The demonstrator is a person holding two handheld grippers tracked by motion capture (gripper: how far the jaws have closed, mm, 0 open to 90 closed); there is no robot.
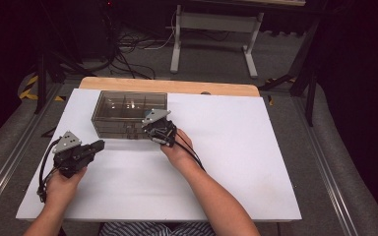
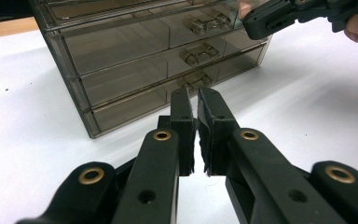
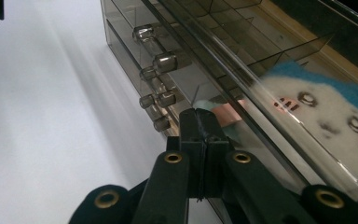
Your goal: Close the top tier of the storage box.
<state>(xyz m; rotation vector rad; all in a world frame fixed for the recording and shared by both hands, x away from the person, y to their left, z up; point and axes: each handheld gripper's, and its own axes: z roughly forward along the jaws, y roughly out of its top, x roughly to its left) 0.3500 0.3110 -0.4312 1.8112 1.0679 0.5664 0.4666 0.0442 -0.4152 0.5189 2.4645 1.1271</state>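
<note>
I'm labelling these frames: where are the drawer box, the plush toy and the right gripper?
drawer box (image 1: 128, 105): high view, its top.
plush toy (image 3: 326, 116): right gripper view, its face.
right gripper (image 3: 200, 116): right gripper view, its jaw tips.

— Left side?
— Left gripper (image 1: 97, 145) low at the near left, held in the left hand (image 1: 61, 187), pointing right and slightly away. Jaws nearly together, a thin slit between the pads, nothing in it. Cable looping back beside the wrist.
— And the right?
— Right gripper (image 1: 152, 129) farther in, gripped by the right hand (image 1: 178, 150), forearm slanting up from the bottom edge. Aimed away and to the left. Jaws pressed fully together, pad against pad.
</note>
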